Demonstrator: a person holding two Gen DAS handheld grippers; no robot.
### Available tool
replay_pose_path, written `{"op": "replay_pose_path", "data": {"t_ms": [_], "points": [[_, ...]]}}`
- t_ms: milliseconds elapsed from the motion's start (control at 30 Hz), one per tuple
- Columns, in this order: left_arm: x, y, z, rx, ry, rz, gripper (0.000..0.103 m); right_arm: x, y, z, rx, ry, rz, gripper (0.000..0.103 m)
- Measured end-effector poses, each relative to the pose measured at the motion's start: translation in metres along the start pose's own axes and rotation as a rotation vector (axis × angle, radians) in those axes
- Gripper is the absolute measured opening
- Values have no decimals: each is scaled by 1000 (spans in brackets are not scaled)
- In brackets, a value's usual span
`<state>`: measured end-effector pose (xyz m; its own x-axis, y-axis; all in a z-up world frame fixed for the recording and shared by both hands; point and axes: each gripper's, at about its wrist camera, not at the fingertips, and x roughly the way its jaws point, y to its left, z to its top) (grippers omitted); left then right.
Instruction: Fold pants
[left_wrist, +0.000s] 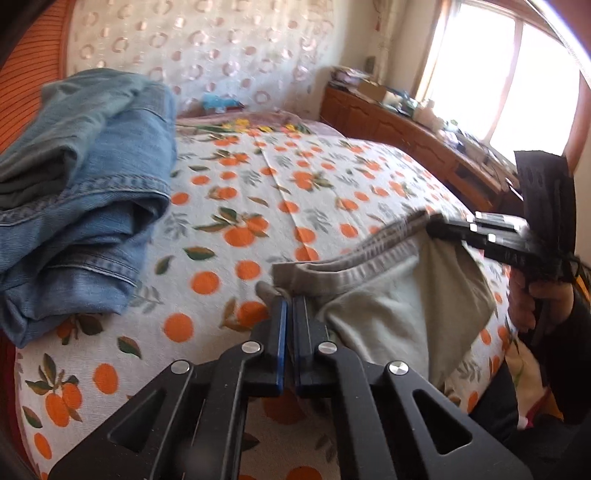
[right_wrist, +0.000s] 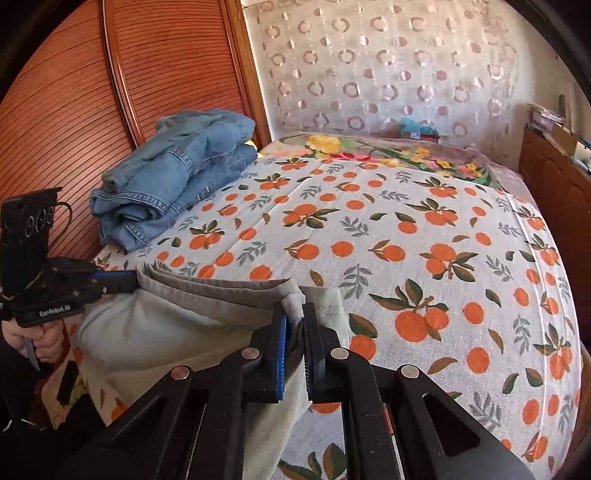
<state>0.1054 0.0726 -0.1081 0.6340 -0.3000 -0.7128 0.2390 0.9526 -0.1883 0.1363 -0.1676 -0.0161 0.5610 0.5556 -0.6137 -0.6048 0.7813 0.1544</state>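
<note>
Grey pants (left_wrist: 391, 295) at lower frame: left gripper (left_wrist: 290, 302) and right gripper (right_wrist: 295, 310) each pinching the waistband; jeans (right_wrist: 177, 184) upper left.

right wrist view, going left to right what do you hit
left gripper → folded blue jeans → grey pants → right gripper pinching the waistband → orange-print bedsheet → wooden cabinet

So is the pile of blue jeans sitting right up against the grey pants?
No, the blue jeans lie apart from the grey pants.
</note>
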Motion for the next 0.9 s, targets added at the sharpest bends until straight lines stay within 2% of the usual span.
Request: {"op": "replay_pose_path", "data": {"t_ms": [100,167,233,267,333,400,633,900], "points": [[-4,2,3,-5,-20,49,4,1,1,-1,8,18,-19,9],[-9,2,2,-5,-22,64,4,-4,1,-3,14,16,-25,17],[-11,3,-1,-12,-12,70,14,-13,3,-6,16,3,-31,20],[-13,2,-3,-11,-9,79,16,-18,4,-8,17,-2,-34,23],[-17,-1,-9,-1,-6,86,28,-29,7,-13,20,-11,-41,29],[-20,-4,-14,6,-6,83,31,-38,9,-19,26,-18,-33,34],[-40,-13,-42,-24,-13,73,32,-60,23,-49,33,-27,-16,45],[-51,-25,-65,-10,5,60,32,-78,28,-75,41,-22,-18,49]]}}
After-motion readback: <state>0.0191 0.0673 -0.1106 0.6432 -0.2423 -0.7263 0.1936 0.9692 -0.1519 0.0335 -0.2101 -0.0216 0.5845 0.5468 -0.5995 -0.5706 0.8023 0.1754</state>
